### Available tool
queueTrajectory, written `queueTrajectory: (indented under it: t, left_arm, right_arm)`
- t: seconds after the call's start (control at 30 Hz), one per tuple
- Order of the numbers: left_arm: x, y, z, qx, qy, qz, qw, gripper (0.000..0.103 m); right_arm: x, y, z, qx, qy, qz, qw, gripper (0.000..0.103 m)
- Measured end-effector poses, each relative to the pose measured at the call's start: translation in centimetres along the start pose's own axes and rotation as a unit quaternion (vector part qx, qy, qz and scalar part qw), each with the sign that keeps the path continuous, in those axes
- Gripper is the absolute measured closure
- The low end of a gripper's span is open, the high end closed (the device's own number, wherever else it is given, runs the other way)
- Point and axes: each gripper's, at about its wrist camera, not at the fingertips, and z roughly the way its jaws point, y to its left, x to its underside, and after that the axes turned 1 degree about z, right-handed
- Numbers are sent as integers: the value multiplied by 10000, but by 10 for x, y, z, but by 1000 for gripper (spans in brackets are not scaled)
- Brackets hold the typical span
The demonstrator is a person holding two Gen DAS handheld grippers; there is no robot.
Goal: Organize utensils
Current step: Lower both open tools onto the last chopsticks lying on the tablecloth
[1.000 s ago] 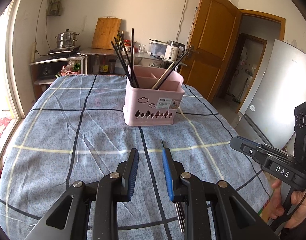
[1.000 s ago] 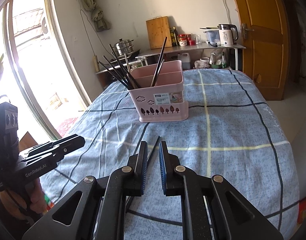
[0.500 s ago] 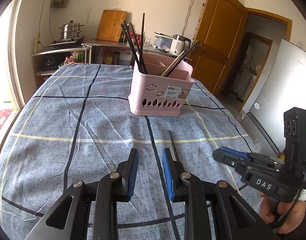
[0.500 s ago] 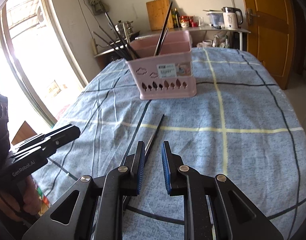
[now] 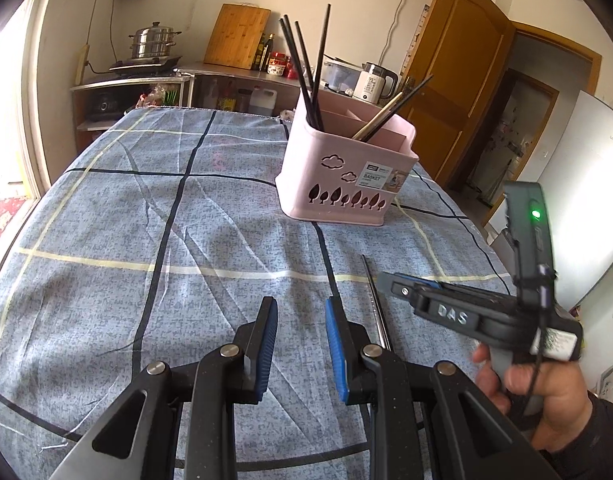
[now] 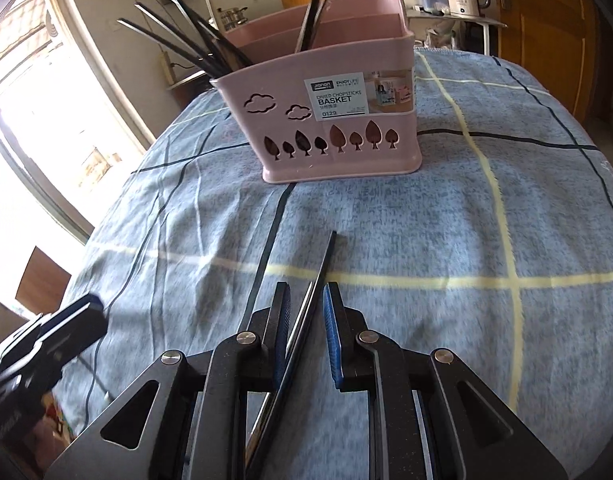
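Note:
A pink chopstick basket point(image 5: 346, 184) point(image 6: 334, 140) stands on the blue checked tablecloth point(image 5: 146, 220), with several black chopsticks point(image 5: 306, 68) upright in it. A black and silver pair of chopsticks point(image 6: 326, 260) point(image 5: 372, 292) lies flat on the cloth in front of it. My right gripper point(image 6: 306, 296) point(image 5: 386, 282) sits low over that pair. Its blue pads are apart, the sticks run between them, and neither pad presses on them. My left gripper point(image 5: 300, 308) point(image 6: 78, 316) hovers just left of the pair, open, with only cloth between its fingers.
A counter behind the table carries a steel pot point(image 5: 154, 42), a wooden cutting board point(image 5: 236, 36) and a white kettle point(image 5: 376, 82). A brown door point(image 5: 458, 80) and a white fridge point(image 5: 586, 184) stand to the right. The table edge drops off near a bright window point(image 6: 34, 100).
Both grippers have sunk toward the table. The right one moved forward over the lying chopsticks, which now sit between its jaws, and its jaws stand slightly wider than a second ago.

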Motion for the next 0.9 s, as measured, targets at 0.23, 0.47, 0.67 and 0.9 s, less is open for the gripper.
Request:
queueTrajectory:
  t: [0.23,0.47,0.67,0.9]
  left_arm:
    - [-1,5,9,4,102,-44,9999,79]
    - [2,-6,21,124,260,21,9996,79]
    - [7,-19,25,163,363,120,9991,79]
    - [5,-17,18,54,335,103,9994,79]
  right_arm:
    - [-18,-10,25,182,91,132,9997,86]
    - [-7,-25,14,271,146,-42,9995,99]
    - [-10,-30,7,-44,138,305,9994,100]
    - [-21,-10,28,-49,250,143,9996,93]
